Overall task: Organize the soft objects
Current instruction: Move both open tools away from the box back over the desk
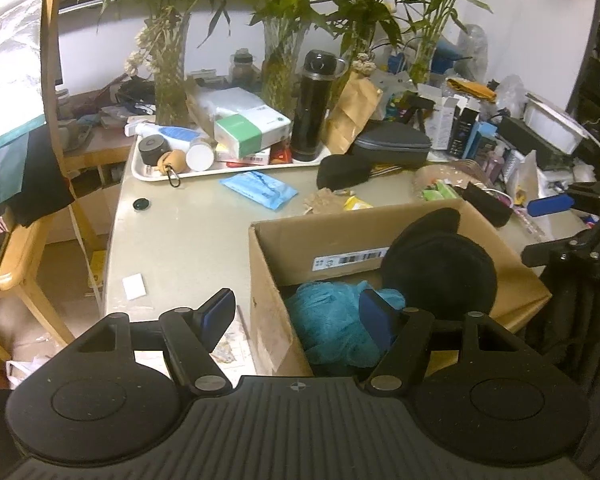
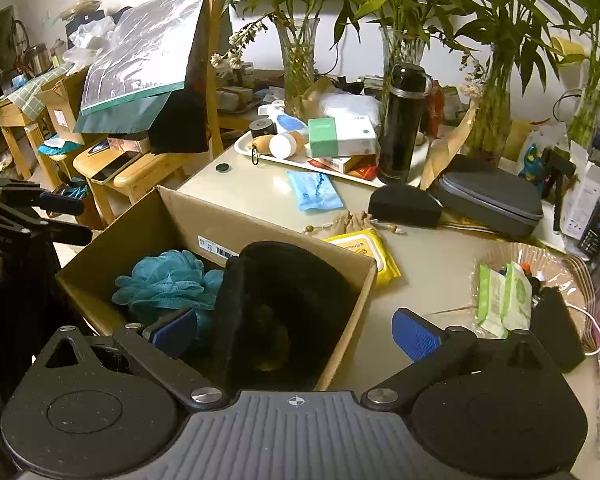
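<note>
A cardboard box (image 1: 268, 280) (image 2: 172, 216) stands at the table's near edge. Inside lie a teal mesh bath sponge (image 1: 328, 320) (image 2: 164, 280) and a black plush cap (image 1: 440, 276) (image 2: 284, 296) leaning on the box's wall. My left gripper (image 1: 298, 316) is open and astride the box's left wall, one finger outside, the other over the sponge. My right gripper (image 2: 296, 334) is open just above the cap, its pads apart from it. Each gripper also shows at the edge of the other's view: the right gripper (image 1: 548, 228), the left gripper (image 2: 66, 220).
On the table lie a blue wipes pack (image 2: 314, 190), a yellow wipes pack (image 2: 364, 256), a beige drawstring pouch (image 2: 352, 222) and black cases (image 2: 404, 204). A woven basket (image 2: 572, 280) holds green packs. Behind them are a white tray (image 1: 148, 174), a black flask (image 1: 312, 108) and glass vases. A wooden chair (image 1: 52, 120) stands at the left.
</note>
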Demonstrator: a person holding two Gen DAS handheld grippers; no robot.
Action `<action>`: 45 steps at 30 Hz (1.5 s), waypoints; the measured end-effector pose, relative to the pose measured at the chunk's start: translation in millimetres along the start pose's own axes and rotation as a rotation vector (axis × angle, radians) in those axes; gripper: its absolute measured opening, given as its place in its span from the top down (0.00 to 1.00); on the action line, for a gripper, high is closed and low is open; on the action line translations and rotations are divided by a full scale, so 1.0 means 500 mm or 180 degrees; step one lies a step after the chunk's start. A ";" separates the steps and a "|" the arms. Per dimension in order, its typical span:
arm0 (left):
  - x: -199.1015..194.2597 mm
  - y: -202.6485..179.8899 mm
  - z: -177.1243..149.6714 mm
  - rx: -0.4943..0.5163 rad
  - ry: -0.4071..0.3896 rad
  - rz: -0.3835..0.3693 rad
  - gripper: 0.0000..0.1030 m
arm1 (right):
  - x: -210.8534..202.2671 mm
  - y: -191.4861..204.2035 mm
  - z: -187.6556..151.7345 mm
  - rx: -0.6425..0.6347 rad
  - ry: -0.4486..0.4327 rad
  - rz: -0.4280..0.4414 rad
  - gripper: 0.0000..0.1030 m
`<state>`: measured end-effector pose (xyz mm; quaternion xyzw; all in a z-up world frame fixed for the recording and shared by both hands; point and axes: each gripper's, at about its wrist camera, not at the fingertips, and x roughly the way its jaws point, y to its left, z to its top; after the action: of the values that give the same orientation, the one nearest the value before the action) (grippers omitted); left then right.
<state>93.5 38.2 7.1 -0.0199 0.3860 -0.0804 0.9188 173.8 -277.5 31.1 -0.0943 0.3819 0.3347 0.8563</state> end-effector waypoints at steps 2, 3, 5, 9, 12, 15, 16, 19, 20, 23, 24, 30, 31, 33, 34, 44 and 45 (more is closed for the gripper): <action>0.000 0.000 0.000 0.0012 -0.0059 0.0067 0.34 | 0.001 0.000 0.001 0.0007 0.0002 -0.0019 0.00; -0.001 0.000 0.001 0.0023 -0.0081 0.0093 0.34 | 0.002 -0.001 0.001 0.0022 0.0000 -0.0036 0.00; 0.001 0.002 0.005 0.0017 -0.0101 0.0127 0.34 | 0.002 -0.001 0.001 0.0043 -0.0024 -0.0117 0.00; 0.005 0.015 0.016 -0.0107 -0.0134 0.0163 0.24 | 0.002 -0.005 0.003 0.0084 -0.0075 -0.0214 0.00; 0.009 0.025 0.024 -0.0145 -0.0150 0.0168 0.20 | 0.005 -0.010 0.005 0.0131 -0.0076 -0.0231 0.00; 0.013 0.033 0.029 -0.0181 -0.0170 0.0143 0.16 | 0.008 -0.018 0.008 0.0199 -0.0068 -0.0248 0.00; 0.014 0.035 0.031 -0.0194 -0.0177 0.0152 0.15 | 0.009 -0.020 0.009 0.0226 -0.0059 -0.0254 0.00; 0.017 0.039 0.037 -0.0196 -0.0191 0.0183 0.14 | 0.014 -0.028 0.011 0.0311 -0.0021 -0.0296 0.00; 0.019 0.040 0.039 -0.0201 -0.0195 0.0188 0.14 | 0.016 -0.030 0.011 0.0339 -0.0010 -0.0321 0.00; 0.022 0.045 0.044 -0.0222 -0.0219 0.0198 0.14 | 0.018 -0.033 0.013 0.0412 -0.0007 -0.0365 0.00; 0.024 0.047 0.046 -0.0226 -0.0218 0.0196 0.14 | 0.017 -0.035 0.015 0.0433 -0.0032 -0.0383 0.00; 0.042 0.053 0.061 -0.0102 -0.0240 0.0112 0.14 | 0.008 -0.031 0.027 0.0322 -0.0329 -0.0543 0.00; 0.045 0.051 0.063 -0.0056 -0.0246 0.0126 0.14 | 0.012 -0.032 0.030 0.0302 -0.0334 -0.0558 0.00; 0.052 0.049 0.068 0.0022 -0.0261 0.0127 0.14 | 0.025 -0.038 0.035 0.0312 -0.0306 -0.0581 0.00; 0.055 0.048 0.070 0.0046 -0.0270 0.0117 0.14 | 0.031 -0.042 0.037 0.0341 -0.0291 -0.0584 0.00; 0.095 0.062 0.105 0.0013 -0.0355 0.0111 0.14 | 0.070 -0.063 0.059 0.0434 -0.0276 -0.0531 0.00; 0.100 0.065 0.109 -0.0008 -0.0363 0.0115 0.14 | 0.075 -0.064 0.063 0.0435 -0.0276 -0.0523 0.00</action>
<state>171.3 60.7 6.9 -0.0186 0.3333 -0.0620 0.9406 231.5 -269.9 22.9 -0.0521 0.3573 0.2404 0.9010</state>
